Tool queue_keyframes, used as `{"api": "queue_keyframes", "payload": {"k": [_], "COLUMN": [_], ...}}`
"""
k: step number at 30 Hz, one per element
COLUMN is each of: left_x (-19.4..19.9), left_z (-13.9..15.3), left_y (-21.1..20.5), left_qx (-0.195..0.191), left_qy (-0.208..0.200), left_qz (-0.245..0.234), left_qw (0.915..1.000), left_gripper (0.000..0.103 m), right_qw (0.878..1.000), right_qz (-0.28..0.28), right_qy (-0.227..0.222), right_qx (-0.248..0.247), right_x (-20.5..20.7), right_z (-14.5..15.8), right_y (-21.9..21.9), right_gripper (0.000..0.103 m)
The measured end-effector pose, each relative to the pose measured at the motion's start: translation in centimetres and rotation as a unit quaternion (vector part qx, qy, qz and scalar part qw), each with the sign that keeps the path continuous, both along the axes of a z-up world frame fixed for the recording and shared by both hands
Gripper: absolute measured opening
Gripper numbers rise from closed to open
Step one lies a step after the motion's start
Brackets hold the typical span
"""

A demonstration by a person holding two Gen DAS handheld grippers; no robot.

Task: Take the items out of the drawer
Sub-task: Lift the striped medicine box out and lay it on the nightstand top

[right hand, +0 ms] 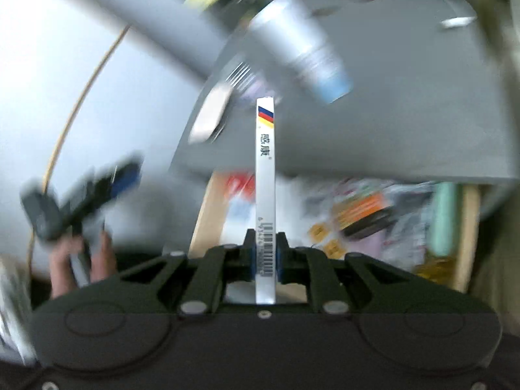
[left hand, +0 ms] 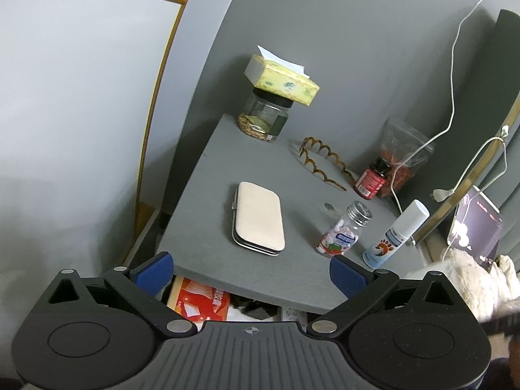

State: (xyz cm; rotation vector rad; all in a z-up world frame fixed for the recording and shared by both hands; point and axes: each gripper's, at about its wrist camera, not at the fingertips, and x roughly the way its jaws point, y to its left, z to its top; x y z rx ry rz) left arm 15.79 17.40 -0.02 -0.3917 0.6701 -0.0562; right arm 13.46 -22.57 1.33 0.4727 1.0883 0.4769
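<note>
The right claw (right hand: 265, 260) is clamped on a thin white box (right hand: 265, 175), pinching its flat faces so the narrow printed edge stands upright between the pads; holding it by the broad sides gives the pads the most surface, which looks sensible for something so slim. Behind and below the box lies the open drawer (right hand: 469, 227), crowded with packets and a mint-green item against its right wall, so the box is out of the drawer, held above it. Everything but the box and the claw is smeared, so finer detail in the drawer cannot be read. The left claw (left hand: 252, 276) has its blue pads spread wide with nothing between them, hovering at the front edge of the grey bench (left hand: 208, 227), directly over the drawer, where a red packet (left hand: 203, 299) shows beneath the bench top. It seems parked there, ready for the next pick. On the bench behind the left claw sit a beige case (left hand: 258, 217), a candy bottle (left hand: 344, 230) and a white spray bottle (left hand: 396, 237), probably items already taken out, leaving bare room near the front edge for the box.
</note>
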Motion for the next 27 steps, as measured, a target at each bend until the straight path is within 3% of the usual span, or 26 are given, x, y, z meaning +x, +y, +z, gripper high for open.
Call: {"api": "queue_keyframes", "payload": {"k": [7,10,13,18,20,25,27], "left_x": [0.1,0.1,0.2,0.3,0.3,0.5,0.5], "left_z": [-0.6,-0.8,-0.9,-1.0,-0.9,-0.9,-0.9], "left_y": [-0.8,-0.7,-0.6,-0.9,-1.1,-1.3,-1.2], "left_qx": [0.012,0.013,0.011,0.012,0.014,0.014,0.014], "left_qy": [0.005,0.008,0.012,0.011,0.010,0.009,0.010], "left_qz": [-0.006,-0.004,-0.002,-0.008,-0.012,-0.017,-0.016], "left_qw": [0.9999,0.9999,0.9999,0.9998,0.9998,0.9997,0.9997], "left_gripper": [0.101,0.101,0.101,0.101,0.101,0.101,0.101], "right_qw": [0.997,0.997,0.995,0.982,0.977,0.960,0.949], "right_qz": [-0.075,-0.081,-0.089,-0.102,-0.097,-0.076,-0.068], "right_qy": [0.007,0.010,-0.007,-0.071,-0.092,-0.129,-0.123], "right_qx": [-0.007,-0.003,-0.032,-0.142,-0.164,-0.236,-0.281], "right_x": [7.3,10.2,11.8,10.4,9.4,8.5,9.5], "right_z": [-1.6,-2.9,-3.3,-2.0,-1.7,-2.3,-3.2], "right_y": [-5.2,-5.4,-5.3,-2.6,-1.4,3.0,4.6], "right_gripper": [0.010,0.011,0.025,0.073,0.081,0.081,0.081]}}
